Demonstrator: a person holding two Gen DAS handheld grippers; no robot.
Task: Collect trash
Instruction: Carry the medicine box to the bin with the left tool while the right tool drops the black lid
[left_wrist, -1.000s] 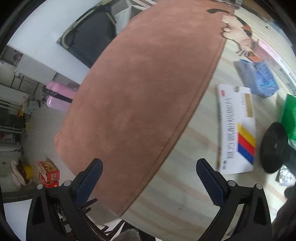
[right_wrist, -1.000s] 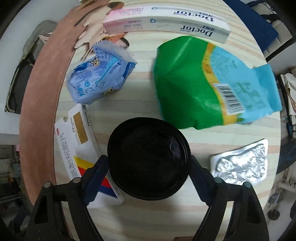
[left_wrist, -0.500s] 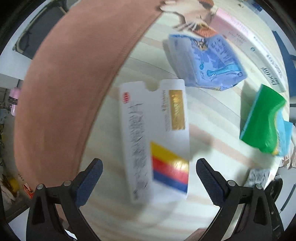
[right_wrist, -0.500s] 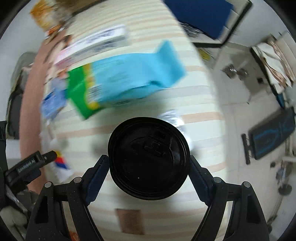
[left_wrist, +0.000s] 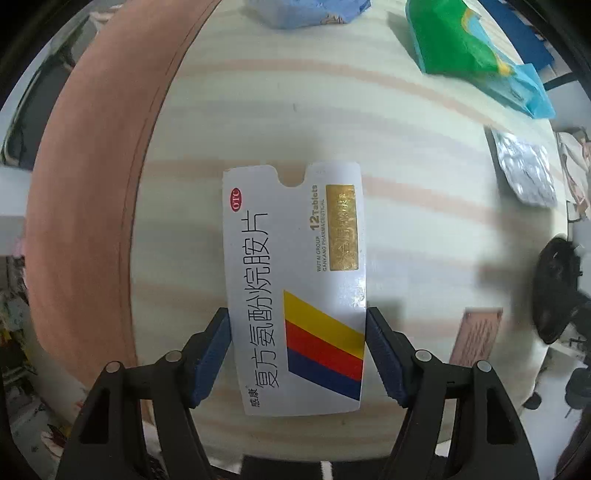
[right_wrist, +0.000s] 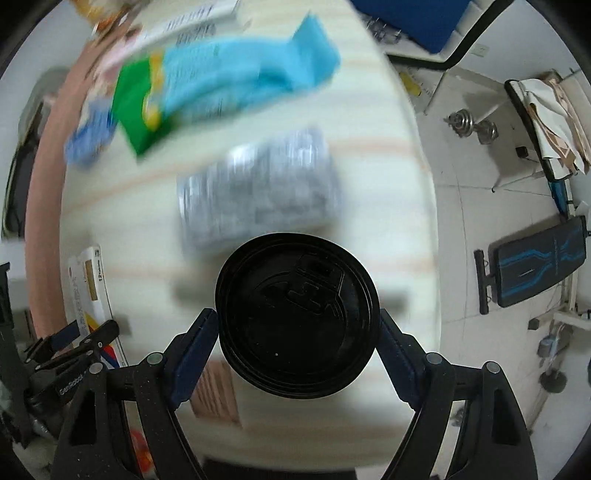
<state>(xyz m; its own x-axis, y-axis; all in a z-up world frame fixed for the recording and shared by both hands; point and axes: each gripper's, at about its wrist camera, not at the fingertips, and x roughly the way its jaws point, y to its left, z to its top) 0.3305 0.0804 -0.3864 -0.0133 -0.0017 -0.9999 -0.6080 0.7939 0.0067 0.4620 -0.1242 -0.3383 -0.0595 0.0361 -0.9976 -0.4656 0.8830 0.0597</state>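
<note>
My left gripper (left_wrist: 297, 354) is shut on a flat white medicine box (left_wrist: 295, 280) with yellow, red and blue stripes, its pads pressing the box's two long sides on the striped table (left_wrist: 406, 155). My right gripper (right_wrist: 297, 354) is shut on a round black plastic lid (right_wrist: 297, 317) and holds it above the table. The same box (right_wrist: 88, 291) shows at the left of the right wrist view, with the left gripper (right_wrist: 70, 339) at it. A silver blister pack (right_wrist: 258, 192) lies beyond the lid; it also shows in the left wrist view (left_wrist: 524, 170).
A green and blue snack bag (left_wrist: 469, 55) and a blue crumpled packet (left_wrist: 306, 11) lie at the table's far side. A brown cloth band (left_wrist: 85, 184) runs along the left edge. A small brown card (left_wrist: 476, 336) lies right of the box. The floor with a workout bench (right_wrist: 535, 266) is at right.
My left gripper has moved in over the medicine box and closed on its sides. My right gripper, still holding the black lid, has swung away over the table's right part.
</note>
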